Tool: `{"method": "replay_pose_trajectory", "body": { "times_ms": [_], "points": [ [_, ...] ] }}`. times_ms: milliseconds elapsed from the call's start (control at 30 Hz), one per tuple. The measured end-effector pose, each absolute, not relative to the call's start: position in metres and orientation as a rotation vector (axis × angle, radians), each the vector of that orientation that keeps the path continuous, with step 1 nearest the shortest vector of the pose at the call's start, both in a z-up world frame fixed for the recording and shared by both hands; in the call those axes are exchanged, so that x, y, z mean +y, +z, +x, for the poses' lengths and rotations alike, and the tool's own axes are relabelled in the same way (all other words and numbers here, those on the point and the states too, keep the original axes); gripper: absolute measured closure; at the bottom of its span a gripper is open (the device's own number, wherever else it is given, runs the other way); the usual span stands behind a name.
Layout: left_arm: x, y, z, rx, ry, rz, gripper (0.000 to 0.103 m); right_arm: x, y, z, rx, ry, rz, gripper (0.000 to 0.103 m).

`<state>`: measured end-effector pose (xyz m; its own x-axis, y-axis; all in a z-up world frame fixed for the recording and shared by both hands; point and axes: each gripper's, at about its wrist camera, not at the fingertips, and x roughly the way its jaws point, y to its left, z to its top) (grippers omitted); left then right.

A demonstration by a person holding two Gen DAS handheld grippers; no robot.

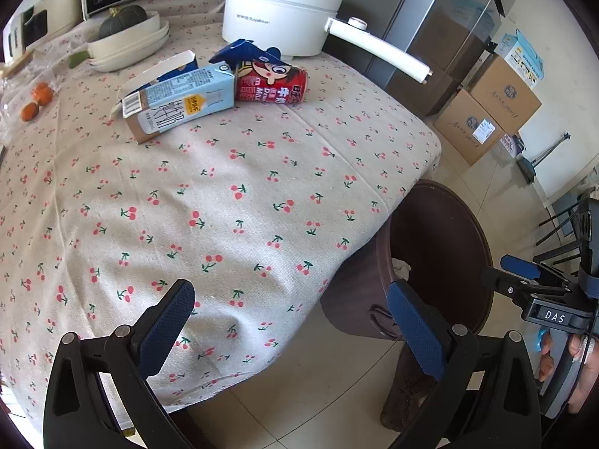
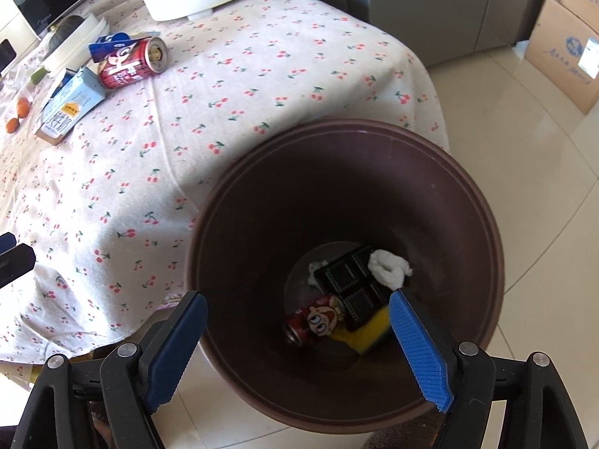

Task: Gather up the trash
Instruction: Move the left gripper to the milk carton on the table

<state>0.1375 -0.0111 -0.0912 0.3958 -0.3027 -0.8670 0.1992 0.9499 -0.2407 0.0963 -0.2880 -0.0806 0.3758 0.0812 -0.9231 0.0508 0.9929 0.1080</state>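
A red drink can (image 1: 271, 84) and a light blue milk carton (image 1: 176, 103) lie side by side on the cherry-print tablecloth (image 1: 224, 205); both show in the right wrist view too, the can (image 2: 131, 61) and the carton (image 2: 69, 103). My left gripper (image 1: 292, 321) is open and empty over the table's near edge. My right gripper (image 2: 299, 344) is open and empty above the brown trash bin (image 2: 483, 262). Inside the bin lie a red can (image 2: 312, 323), black and yellow packaging (image 2: 355, 292) and a white tissue (image 2: 389, 267). The bin (image 1: 449, 247) stands on the floor by the table corner.
A white electric pot (image 1: 280, 11) with a long handle stands at the table's back. A bowl with a dark squash (image 1: 127, 33) and small orange fruits (image 1: 37, 101) sit at the back left. Cardboard boxes (image 1: 486, 112) stand on the tiled floor at right.
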Motion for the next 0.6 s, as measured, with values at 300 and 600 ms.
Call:
{"method": "replay_pose_trajectory", "body": {
  "times_ms": [300,600],
  "points": [
    [0.021,-0.091,0.145,1.117,-0.26,-0.137,0.0,-0.253,-0.071,0.114,1.169,0.07,0.139,0.017],
    [0.066,-0.092,0.156,1.098,-0.171,-0.146,0.0,-0.215,-0.063,0.145,1.137,0.104,0.192,0.017]
  ]
}}
